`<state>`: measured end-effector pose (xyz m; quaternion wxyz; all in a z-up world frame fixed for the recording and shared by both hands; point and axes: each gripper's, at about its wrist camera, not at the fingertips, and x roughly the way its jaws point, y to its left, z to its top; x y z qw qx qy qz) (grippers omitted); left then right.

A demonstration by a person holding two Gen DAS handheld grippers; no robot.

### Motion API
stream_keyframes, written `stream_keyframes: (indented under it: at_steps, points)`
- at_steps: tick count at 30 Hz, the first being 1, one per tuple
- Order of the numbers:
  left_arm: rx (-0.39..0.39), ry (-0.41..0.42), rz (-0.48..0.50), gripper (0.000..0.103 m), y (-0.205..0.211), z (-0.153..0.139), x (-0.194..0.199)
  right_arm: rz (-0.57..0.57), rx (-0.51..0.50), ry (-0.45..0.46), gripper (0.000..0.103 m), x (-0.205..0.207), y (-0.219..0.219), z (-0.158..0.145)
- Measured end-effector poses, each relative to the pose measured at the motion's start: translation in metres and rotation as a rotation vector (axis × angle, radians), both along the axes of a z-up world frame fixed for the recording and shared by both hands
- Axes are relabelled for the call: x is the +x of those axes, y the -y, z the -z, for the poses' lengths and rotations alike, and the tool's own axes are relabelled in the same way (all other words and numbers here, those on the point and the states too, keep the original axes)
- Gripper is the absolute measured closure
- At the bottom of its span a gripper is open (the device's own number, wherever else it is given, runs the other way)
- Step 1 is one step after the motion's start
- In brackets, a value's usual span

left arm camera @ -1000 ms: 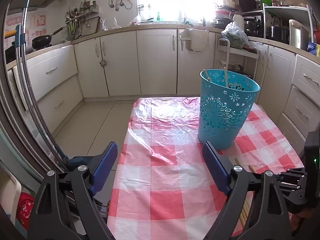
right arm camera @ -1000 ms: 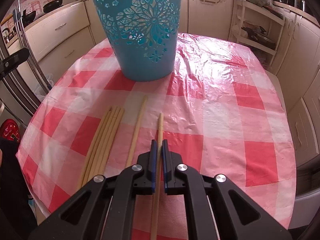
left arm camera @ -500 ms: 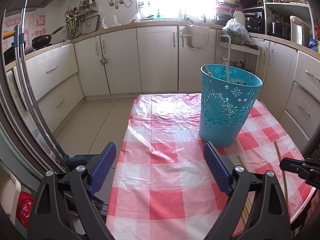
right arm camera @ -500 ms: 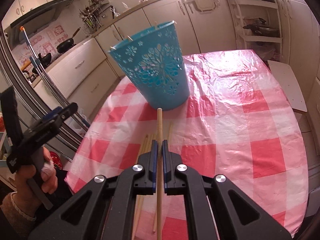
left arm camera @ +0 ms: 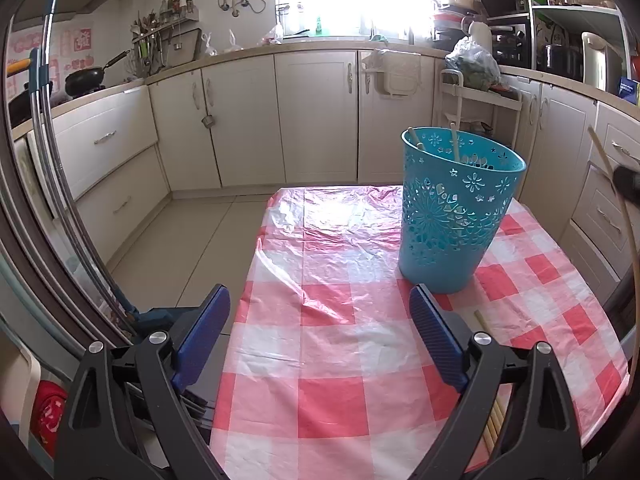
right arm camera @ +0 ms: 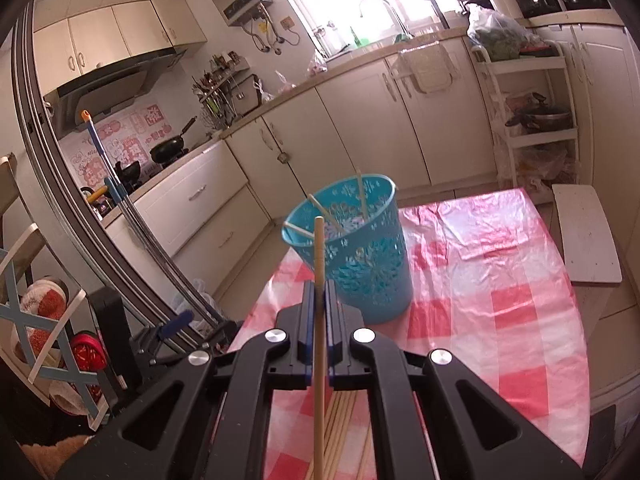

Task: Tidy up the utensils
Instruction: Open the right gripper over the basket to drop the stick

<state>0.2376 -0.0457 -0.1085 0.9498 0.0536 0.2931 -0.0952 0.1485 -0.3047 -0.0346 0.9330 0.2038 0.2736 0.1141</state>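
The right gripper (right arm camera: 319, 292) pinches one chopstick (right arm camera: 319, 320), its tip before the blue basket (right arm camera: 360, 264) ahead; loose chopsticks (right arm camera: 340, 432) lie below, perhaps six; the left gripper (left arm camera: 320, 336) gapes empty.

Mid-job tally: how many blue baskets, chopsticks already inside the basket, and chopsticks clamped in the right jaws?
Blue basket: 1
Chopsticks in the basket: 3
Held chopstick, clamped in right gripper: 1
Total: 5

Glossy plastic tablecloth (left arm camera: 328, 280); perforated plastic basket (left arm camera: 452, 220); wooden chopstick (right arm camera: 319, 264)
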Motion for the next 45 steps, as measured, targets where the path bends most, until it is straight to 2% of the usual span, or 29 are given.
stream_keyframes:
  at_steps: [8,13,16,19,23,26,28,31,36,39,45]
  points:
    - [-0.006,-0.011,0.002,0.015,0.002,0.004,0.001,0.103,0.0,0.226,0.097,0.056,-0.001,-0.063]
    - [-0.014,-0.026,-0.001,0.014,0.002,0.004,0.005,0.194,-0.028,0.322,0.097,0.096,-0.004,-0.075]
    - [-0.038,-0.042,-0.006,0.014,0.0,0.004,0.008,0.246,-0.071,0.322,0.097,0.118,-0.006,-0.064]
    - [-0.065,-0.054,-0.016,0.013,-0.004,0.004,0.012,0.262,-0.104,0.272,0.097,0.138,-0.007,-0.045]
    - [-0.09,-0.065,-0.035,0.013,-0.008,0.004,0.015,0.246,-0.143,0.206,0.097,0.143,-0.009,-0.02]
    - [-0.1,-0.083,-0.051,0.012,-0.009,0.006,0.019,0.217,-0.156,0.168,0.096,0.134,-0.012,-0.012]
    - [-0.103,-0.09,-0.062,0.012,-0.011,0.008,0.02,0.193,-0.165,0.159,0.09,0.119,-0.012,-0.012]
    - [-0.098,-0.078,-0.084,0.012,-0.014,0.007,0.018,0.173,-0.186,0.173,0.077,0.088,-0.012,-0.019]
    - [-0.075,-0.046,-0.102,0.012,-0.014,0.004,0.014,0.168,-0.233,0.183,0.068,0.02,-0.009,-0.022]
    - [-0.058,-0.028,-0.102,0.012,-0.012,0.003,0.011,0.176,-0.258,0.13,0.067,-0.018,-0.008,-0.005]
    - [-0.015,0.024,-0.088,0.011,-0.006,-0.001,0.0,0.181,-0.237,-0.059,0.067,-0.057,-0.01,0.051]
